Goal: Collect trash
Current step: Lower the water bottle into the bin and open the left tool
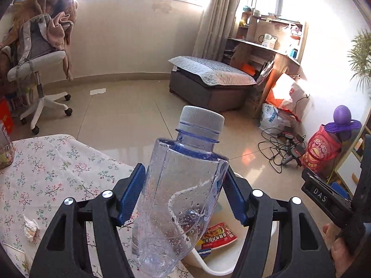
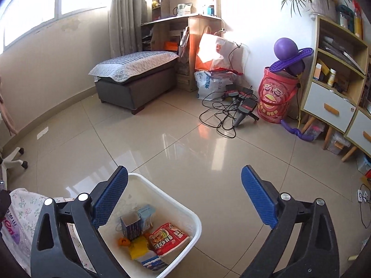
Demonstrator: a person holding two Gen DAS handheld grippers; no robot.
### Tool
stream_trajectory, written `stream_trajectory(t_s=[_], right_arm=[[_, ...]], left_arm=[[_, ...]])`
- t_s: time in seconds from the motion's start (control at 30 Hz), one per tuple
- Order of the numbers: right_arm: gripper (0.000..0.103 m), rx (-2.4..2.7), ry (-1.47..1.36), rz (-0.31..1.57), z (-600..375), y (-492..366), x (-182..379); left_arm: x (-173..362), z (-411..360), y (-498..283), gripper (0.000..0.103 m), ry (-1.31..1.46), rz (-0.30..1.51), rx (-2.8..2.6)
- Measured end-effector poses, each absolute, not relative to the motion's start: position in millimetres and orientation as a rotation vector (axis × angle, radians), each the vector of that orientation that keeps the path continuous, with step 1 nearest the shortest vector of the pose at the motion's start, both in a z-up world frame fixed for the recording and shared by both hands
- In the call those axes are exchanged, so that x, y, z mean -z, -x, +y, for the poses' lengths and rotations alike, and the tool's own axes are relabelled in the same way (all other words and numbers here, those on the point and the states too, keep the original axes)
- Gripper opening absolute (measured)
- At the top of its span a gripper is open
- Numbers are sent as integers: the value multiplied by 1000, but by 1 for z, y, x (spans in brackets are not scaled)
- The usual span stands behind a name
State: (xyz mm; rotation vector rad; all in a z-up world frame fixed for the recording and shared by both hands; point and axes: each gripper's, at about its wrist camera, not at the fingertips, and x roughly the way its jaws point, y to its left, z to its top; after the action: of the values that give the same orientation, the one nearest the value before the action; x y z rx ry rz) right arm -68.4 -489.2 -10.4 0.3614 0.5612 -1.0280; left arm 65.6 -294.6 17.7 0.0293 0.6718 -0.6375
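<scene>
Two hand-held grippers: left [image 1: 184, 190] clamps bottle [image 1: 183, 185], held above bin [image 2: 162, 197] rim; right [image 2: 184, 197] spread, holding nothing, over bin. Step: disposal. Next likely needs centring over bin, then release.

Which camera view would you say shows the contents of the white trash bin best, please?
The right wrist view: it looks down into the white trash bin, showing the red noodle packet and small boxes. In the left wrist view, the held plastic bottle hides most of it.

A clear, capped bottle [image 1: 183, 192] is tilting above the white bin [image 2: 185, 243], where wrappers [image 2: 168, 238] are lying.
</scene>
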Motion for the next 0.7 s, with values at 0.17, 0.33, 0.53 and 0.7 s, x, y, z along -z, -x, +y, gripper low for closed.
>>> stream_trajectory(t_s=[0.17, 0.33, 0.53, 0.7], right_arm=[[96, 1124, -366, 520, -505, 92, 7], [96, 1187, -408, 490, -521, 110, 6], [96, 1194, -404, 488, -525, 113, 8], [96, 1154, -355, 480, -506, 99, 4]], left_arm=[[-14, -340, -58, 65, -38, 708, 718], [-7, -377, -56, 66, -33, 765, 788], [1, -397, -58, 72, -24, 847, 827], [-6, -383, -55, 85, -56, 797, 744]])
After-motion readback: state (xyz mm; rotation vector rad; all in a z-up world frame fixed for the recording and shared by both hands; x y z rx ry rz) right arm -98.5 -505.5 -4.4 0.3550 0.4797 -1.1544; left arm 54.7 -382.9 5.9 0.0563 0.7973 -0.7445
